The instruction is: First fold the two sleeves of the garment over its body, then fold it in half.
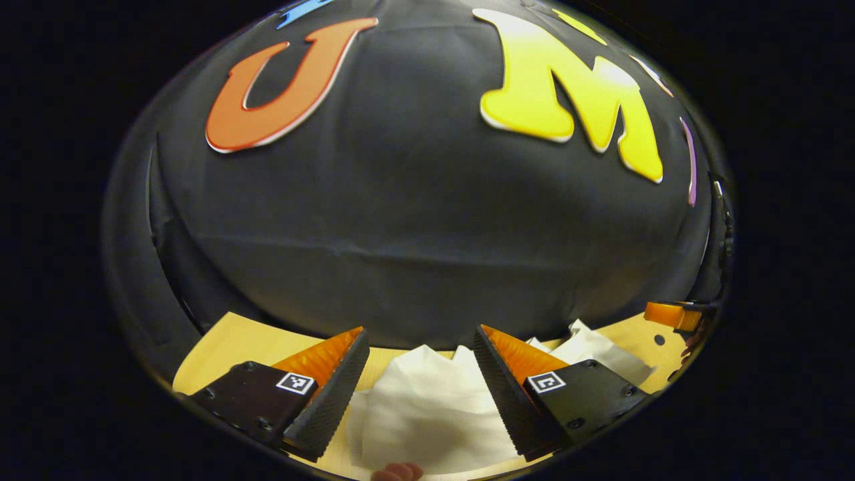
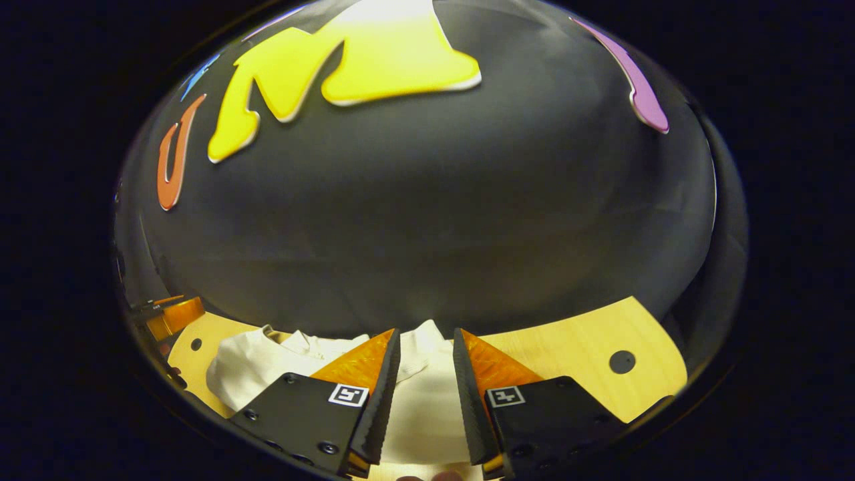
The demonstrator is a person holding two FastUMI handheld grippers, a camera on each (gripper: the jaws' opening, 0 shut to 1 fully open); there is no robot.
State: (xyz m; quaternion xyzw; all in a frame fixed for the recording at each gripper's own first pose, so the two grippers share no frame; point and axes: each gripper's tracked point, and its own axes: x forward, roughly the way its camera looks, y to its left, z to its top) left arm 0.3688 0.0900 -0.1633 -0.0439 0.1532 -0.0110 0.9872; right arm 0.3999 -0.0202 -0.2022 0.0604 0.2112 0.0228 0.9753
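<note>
We see left tongs (image 1: 421,394) wide apart, holding nothing, above white garment (image 1: 427,414) on tabletop (image 1: 227,347); right tongs (image 2: 426,401) narrower, garment (image 2: 427,414) between fingers, grip unclear

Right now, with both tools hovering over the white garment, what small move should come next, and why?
Probably lower the left tool onto the white garment and pinch a sleeve: both tools look open, holding nothing, and the cloth lies rumpled on the wooden table, no fold evident.

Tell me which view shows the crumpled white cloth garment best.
The right gripper view: the crumpled white cloth garment spreads across the light wooden table, collar visible. The left gripper view shows bunched folds between the fingers.
</note>
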